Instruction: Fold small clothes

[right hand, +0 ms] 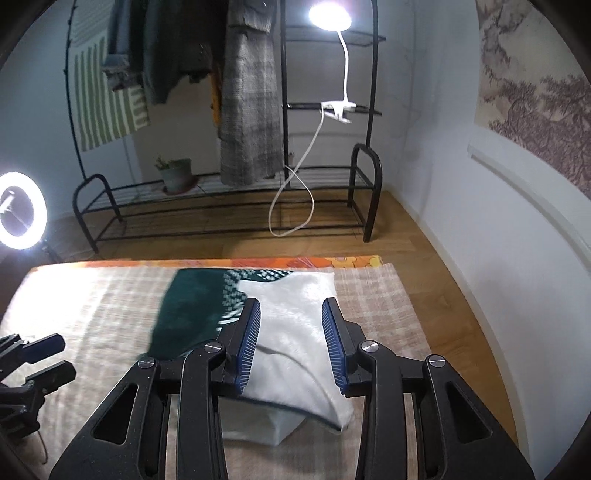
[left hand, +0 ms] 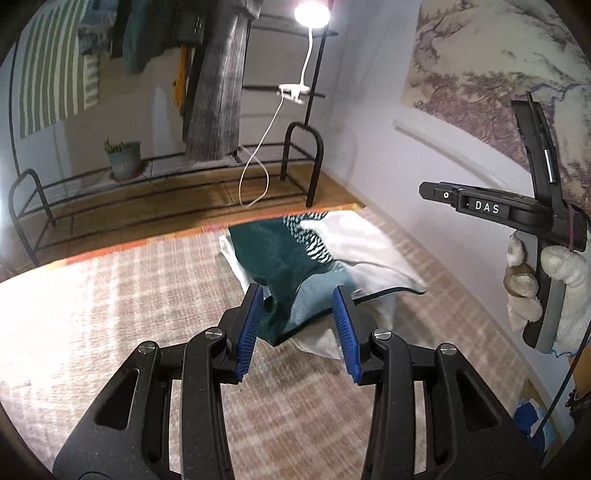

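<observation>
A small green and white garment [left hand: 295, 258] lies partly folded on the checked cloth of the table [left hand: 129, 295]. My left gripper [left hand: 300, 325] is open and empty, its blue pads on either side of the garment's near edge. The right gripper's side shows at the right of the left wrist view [left hand: 443, 194], held in a white-gloved hand. In the right wrist view my right gripper [right hand: 291, 343] is open and empty above the garment's white part [right hand: 291, 314]. The dark green part [right hand: 188, 314] lies to the left. The left gripper [right hand: 44, 358] shows at the left edge.
A black clothes rack [right hand: 229, 206] with hanging clothes, a potted plant [right hand: 177, 175] and a clip lamp [right hand: 328, 16] stands on the wooden floor beyond the table. A ring light [right hand: 20, 212] glows at the left. A white wall [right hand: 480, 221] runs along the right.
</observation>
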